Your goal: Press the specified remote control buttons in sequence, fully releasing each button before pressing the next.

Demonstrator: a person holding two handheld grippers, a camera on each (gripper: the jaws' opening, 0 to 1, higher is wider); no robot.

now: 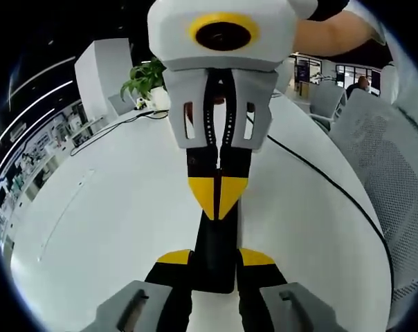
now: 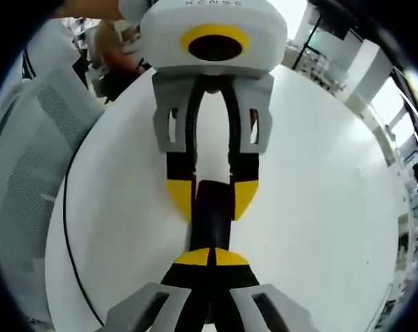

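Observation:
A slim black remote control (image 1: pixel 216 266) lies lengthwise over the white table (image 1: pixel 112 207), and my left gripper (image 1: pixel 216 257) is shut on its sides with the yellow tips. My right gripper (image 1: pixel 218 197) comes in from the far side, jaws shut together, its yellow tips down on the remote's far end. In the right gripper view the same shut right gripper (image 2: pixel 212 257) meets the remote (image 2: pixel 212 218), which the left gripper (image 2: pixel 212 197) clamps from the opposite side. The buttons are hidden.
A black cable (image 1: pixel 320 176) runs across the table past the grippers, and also shows as a cable (image 2: pixel 67 228) near the table edge. A potted plant (image 1: pixel 145 79) stands at the far edge. Grey mesh chairs (image 1: pixel 382 159) (image 2: pixel 29 159) ring the table.

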